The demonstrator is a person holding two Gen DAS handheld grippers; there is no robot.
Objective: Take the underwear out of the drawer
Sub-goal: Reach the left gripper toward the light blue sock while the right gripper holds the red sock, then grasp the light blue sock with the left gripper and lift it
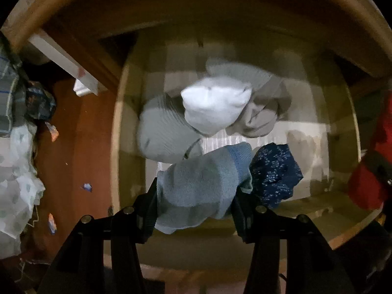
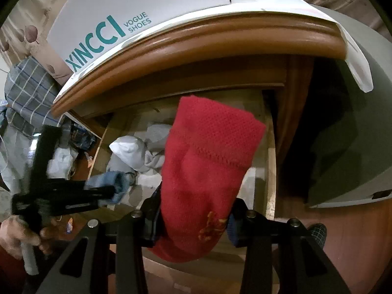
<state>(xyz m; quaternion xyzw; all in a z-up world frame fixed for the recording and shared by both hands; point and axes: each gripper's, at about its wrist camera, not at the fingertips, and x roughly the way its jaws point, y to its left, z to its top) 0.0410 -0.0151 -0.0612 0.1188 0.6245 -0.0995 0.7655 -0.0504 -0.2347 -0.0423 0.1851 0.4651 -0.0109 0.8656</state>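
- Left gripper [image 1: 196, 204] fingers pinch ribbed blue-grey sock [image 1: 203, 186] above drawer [image 1: 117, 132].
- Right gripper [image 2: 193, 216] fingers clamp red knit sock [image 2: 208, 161] w/ mesh cuff.
- Box [image 2: 137, 12] beyond fingers: "XINCCI VOGUE SHOES".

The only readable print is on a white shoe box [image 2: 147, 12] lying on top of the wooden cabinet [image 2: 196, 39], seen from the right wrist. Large teal letters read "XINCCI", with smaller teal words "VOGUE SHOES" beside them. A teal curved stripe sits above the lettering. The left wrist view shows no legible text.
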